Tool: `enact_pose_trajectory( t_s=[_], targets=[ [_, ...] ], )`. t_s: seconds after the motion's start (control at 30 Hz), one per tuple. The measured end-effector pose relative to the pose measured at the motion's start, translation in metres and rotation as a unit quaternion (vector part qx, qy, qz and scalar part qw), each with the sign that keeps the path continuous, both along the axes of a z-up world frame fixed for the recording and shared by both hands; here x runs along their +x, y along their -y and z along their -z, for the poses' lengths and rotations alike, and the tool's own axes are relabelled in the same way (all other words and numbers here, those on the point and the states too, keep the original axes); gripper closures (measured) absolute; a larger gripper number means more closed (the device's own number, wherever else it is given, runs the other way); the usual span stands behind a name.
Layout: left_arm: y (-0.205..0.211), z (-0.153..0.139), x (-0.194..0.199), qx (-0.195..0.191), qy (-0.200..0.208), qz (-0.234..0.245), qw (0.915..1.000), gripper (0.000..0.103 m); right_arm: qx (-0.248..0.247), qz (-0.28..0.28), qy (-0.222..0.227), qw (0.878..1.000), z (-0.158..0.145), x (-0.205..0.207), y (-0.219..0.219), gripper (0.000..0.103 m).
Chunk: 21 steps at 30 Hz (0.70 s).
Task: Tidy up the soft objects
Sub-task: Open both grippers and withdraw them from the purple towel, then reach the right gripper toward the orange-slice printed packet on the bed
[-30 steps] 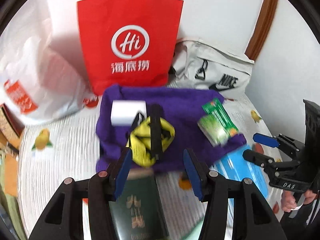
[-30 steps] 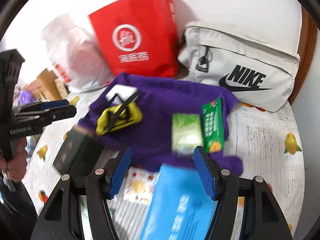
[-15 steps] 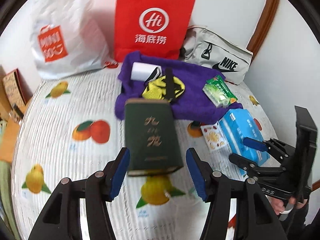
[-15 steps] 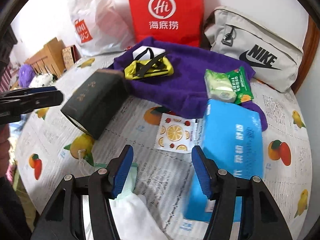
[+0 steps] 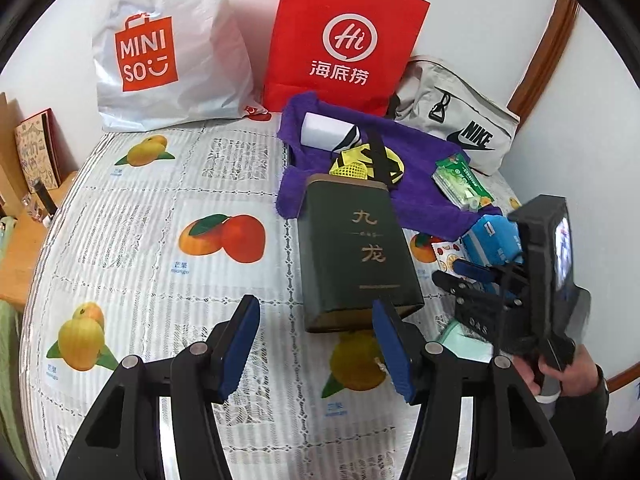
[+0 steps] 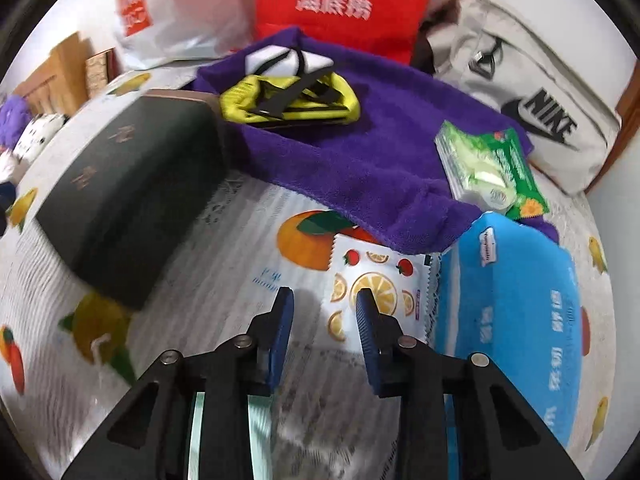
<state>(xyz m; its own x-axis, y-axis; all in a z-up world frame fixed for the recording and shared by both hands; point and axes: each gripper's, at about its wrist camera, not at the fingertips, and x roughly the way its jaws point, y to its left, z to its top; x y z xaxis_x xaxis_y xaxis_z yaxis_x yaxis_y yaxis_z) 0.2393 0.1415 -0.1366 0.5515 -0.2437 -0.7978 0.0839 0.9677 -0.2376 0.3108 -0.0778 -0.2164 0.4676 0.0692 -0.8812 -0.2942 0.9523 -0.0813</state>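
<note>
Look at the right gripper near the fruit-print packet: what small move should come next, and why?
Probably ease the right gripper forward and down, then close on the fruit-print wipes packet. It is open with nothing between the fingers, poised at the packet's near edge, which lies flat on the tablecloth beside the blue tissue pack. The left gripper is open, short of the dark green box.

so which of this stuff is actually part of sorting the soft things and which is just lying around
Likely part of the job (soft):
- purple towel
- blue tissue pack
- green tissue packs
- fruit-print wipe sachet
- yellow mesh pouch

Probably just lying about:
- dark green box
- red paper bag
- Miniso bag
- Nike bag
</note>
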Motion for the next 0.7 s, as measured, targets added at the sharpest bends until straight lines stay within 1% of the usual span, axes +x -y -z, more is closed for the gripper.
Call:
enact_pose_trajectory(
  t_s=[0.2, 0.23, 0.27, 0.3, 0.33, 0.37, 0.47, 0.6, 0.7],
  targets=[
    [-0.009, 0.009, 0.005, -0.015, -0.007, -0.004, 0.9999, 0.047, 0.010, 0.028, 0.005, 1.000, 0.002, 0.015, 0.001, 0.070],
    [-0.011, 0.011, 0.006, -0.016, -0.009, -0.004, 0.9998, 0.047, 0.017, 0.030, 0.005, 0.999, 0.002, 0.017, 0.003, 0.076],
    [-0.011, 0.013, 0.007, -0.018, -0.012, -0.005, 0.9998, 0.047, 0.021, 0.031, 0.004, 0.999, 0.002, 0.019, 0.003, 0.093],
    [-0.012, 0.015, 0.007, -0.019, -0.015, -0.006, 0.9997, 0.047, 0.023, 0.032, 0.002, 0.999, 0.003, 0.020, 0.005, 0.099],
    [-0.013, 0.018, 0.008, -0.020, -0.019, -0.007, 0.9996, 0.047, 0.031, 0.032, -0.001, 0.999, 0.003, 0.021, 0.006, 0.100],
    [-0.013, 0.020, 0.008, -0.020, -0.022, -0.007, 0.9995, 0.047, 0.037, 0.031, -0.003, 0.999, 0.003, 0.021, 0.007, 0.103],
    [-0.016, 0.024, 0.008, -0.025, -0.029, -0.012, 0.9992, 0.047, 0.041, 0.021, -0.010, 0.999, 0.002, 0.017, 0.007, 0.103],
    [-0.017, 0.027, 0.005, -0.036, -0.033, -0.015, 0.9987, 0.047, 0.070, -0.002, -0.034, 0.997, 0.001, 0.001, 0.007, 0.103],
    [-0.015, 0.028, 0.001, -0.039, -0.034, -0.011, 0.9986, 0.047, 0.049, -0.015, -0.022, 0.998, -0.004, -0.013, 0.003, 0.103]
  ],
)
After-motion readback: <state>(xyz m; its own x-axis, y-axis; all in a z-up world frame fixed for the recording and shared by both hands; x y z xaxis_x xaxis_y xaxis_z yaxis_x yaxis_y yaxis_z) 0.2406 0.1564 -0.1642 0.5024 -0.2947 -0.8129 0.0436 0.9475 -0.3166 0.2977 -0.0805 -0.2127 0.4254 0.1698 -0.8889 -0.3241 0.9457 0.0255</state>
